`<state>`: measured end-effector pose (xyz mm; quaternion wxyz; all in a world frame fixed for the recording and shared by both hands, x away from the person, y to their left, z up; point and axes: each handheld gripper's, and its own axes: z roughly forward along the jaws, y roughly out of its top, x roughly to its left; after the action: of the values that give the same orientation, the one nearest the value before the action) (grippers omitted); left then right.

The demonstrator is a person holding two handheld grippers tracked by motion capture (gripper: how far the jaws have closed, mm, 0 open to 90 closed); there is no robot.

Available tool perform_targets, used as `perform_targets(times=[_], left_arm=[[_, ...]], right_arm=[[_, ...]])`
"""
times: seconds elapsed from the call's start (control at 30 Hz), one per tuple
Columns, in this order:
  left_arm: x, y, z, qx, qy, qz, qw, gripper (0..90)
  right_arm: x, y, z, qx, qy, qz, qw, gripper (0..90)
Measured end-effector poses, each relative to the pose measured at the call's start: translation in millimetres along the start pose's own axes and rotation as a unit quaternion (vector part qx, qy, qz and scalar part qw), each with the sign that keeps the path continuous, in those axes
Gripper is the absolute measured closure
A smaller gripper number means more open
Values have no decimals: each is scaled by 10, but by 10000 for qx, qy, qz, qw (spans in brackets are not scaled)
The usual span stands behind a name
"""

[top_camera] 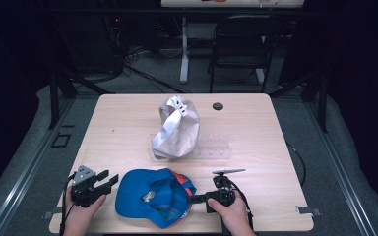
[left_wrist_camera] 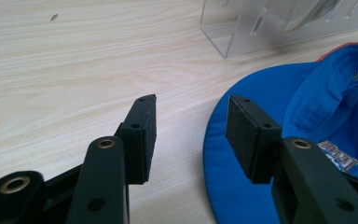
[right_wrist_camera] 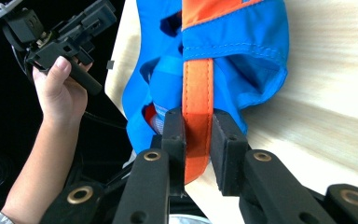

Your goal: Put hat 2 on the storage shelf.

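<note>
Your left claw (top_camera: pixel 103 180) hangs released, jaws wide with nothing between them; the blue cap's (top_camera: pixel 150 196) brim lies just beside its right-hand jaw, not touched. The cap rests upside down on the table (top_camera: pixel 128 123) between your two claws, so it hasn't left the table.

Your right claw (top_camera: pixel 193 199) is clenched on the cap's orange strap (right_wrist_camera: pixel 197 93), both pads pressed against it at the cap's back edge. I judge that grasp to be the one step done.

Well ahead of both claws, a grey cap (top_camera: pixel 176 129) sits on the clear stand (top_camera: pixel 215 150). If the blue cap belongs there too, lifting, carrying and seating it are all left.
</note>
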<state>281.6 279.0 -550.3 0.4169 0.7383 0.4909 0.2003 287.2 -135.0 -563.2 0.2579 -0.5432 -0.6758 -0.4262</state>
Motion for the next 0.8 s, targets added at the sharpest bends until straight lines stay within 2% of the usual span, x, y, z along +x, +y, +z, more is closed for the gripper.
perform_targets(times=[0.07, 0.17, 0.2, 0.3, 0.5, 0.53, 0.57, 0.6, 0.7, 0.73, 0.77, 0.8], left_arm=[[-11, 16, 28, -6, -31, 36, 10000, 535], [-33, 45, 70, 0, -87, 84, 9999, 536], [-44, 58, 92, 10, -114, 107, 9999, 536], [-68, 87, 144, 32, -170, 145, 9997, 536], [-108, 143, 236, 44, -277, 225, 9994, 536], [-115, 153, 252, 57, -290, 260, 9992, 537], [-122, 159, 265, 64, -307, 260, 9992, 536], [-130, 165, 280, 50, -307, 273, 9991, 537], [-145, 178, 289, 48, -331, 306, 9990, 538], [-143, 181, 291, 37, -333, 332, 9989, 539], [-143, 182, 291, 31, -331, 335, 9989, 539], [-140, 182, 290, 34, -327, 335, 9989, 540]], right_arm=[[5, 4, -71, 0, -78, -25, 10000, 772], [1, -1, -194, -142, -93, -7, 9999, 773], [3, -5, -219, -226, -50, 66, 9997, 773], [-6, -3, -376, -307, -127, 91, 9994, 773], [-15, 13, -632, -436, -190, 230, 9986, 774], [-18, 19, -659, -423, -140, 222, 9988, 774], [-5, 35, -719, -348, -294, 215, 9987, 774], [-6, 42, -735, -427, -94, 294, 9986, 773], [22, 87, -855, -386, -97, 365, 9985, 774], [56, 89, -844, -700, 90, 614, 9956, 774], [49, 124, -927, -413, 18, 439, 9982, 774], [56, 148, -967, -375, 61, 398, 9985, 774]])
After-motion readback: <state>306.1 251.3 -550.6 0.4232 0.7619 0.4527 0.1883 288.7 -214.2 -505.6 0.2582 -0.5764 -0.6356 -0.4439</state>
